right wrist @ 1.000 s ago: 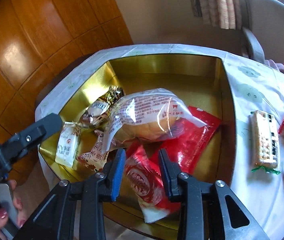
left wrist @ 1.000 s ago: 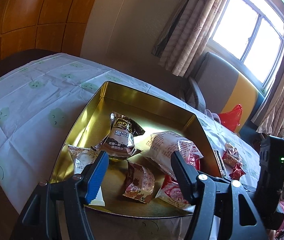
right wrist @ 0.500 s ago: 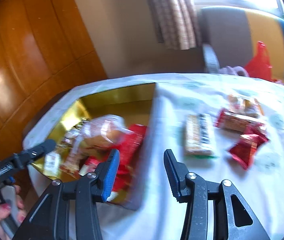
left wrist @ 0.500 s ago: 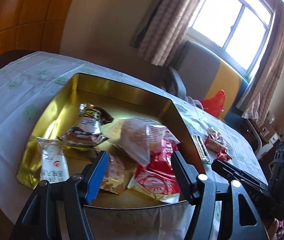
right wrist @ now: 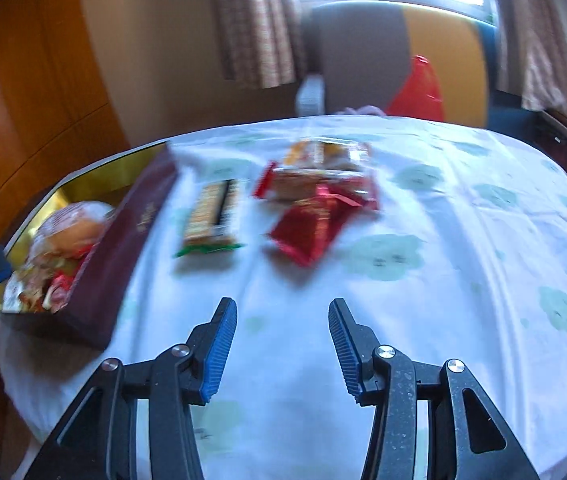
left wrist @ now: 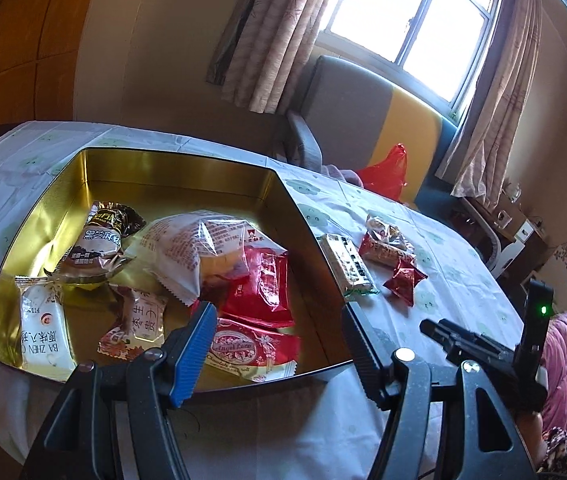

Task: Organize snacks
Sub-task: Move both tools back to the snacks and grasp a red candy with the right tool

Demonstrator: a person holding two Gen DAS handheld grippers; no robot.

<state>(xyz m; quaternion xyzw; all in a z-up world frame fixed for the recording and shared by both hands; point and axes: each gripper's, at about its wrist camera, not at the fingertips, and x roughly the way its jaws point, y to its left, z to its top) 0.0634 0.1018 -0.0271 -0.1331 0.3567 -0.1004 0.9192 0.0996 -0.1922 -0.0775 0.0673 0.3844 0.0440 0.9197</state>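
A gold tin (left wrist: 163,168) on the table holds a bagged bread roll (left wrist: 199,248), red packets (left wrist: 263,292), a dark brown packet (left wrist: 99,248) and a white packet (left wrist: 41,332). My left gripper (left wrist: 277,316) hangs open over the tin's near right corner with nothing between its fingers. To the right of the tin, loose on the cloth, lie a green-ended cracker bar (right wrist: 213,216), a red packet (right wrist: 311,228) and an orange packet (right wrist: 327,154). My right gripper (right wrist: 281,312) stands open above bare cloth, short of these snacks, with nothing in it. One of its fingers (left wrist: 455,340) shows in the left wrist view.
The tin's dark red outer wall (right wrist: 123,240) stands left of the cracker bar. A grey and yellow chair (left wrist: 363,112) with a red plastic bag (left wrist: 387,168) sits behind the table. Wood panelling is at the left. The table's edge runs just below both grippers.
My right gripper swung right, from above a red packet in the tin to over the cloth near the loose snacks, and its jaws widened. The left gripper shifted right along the tin.
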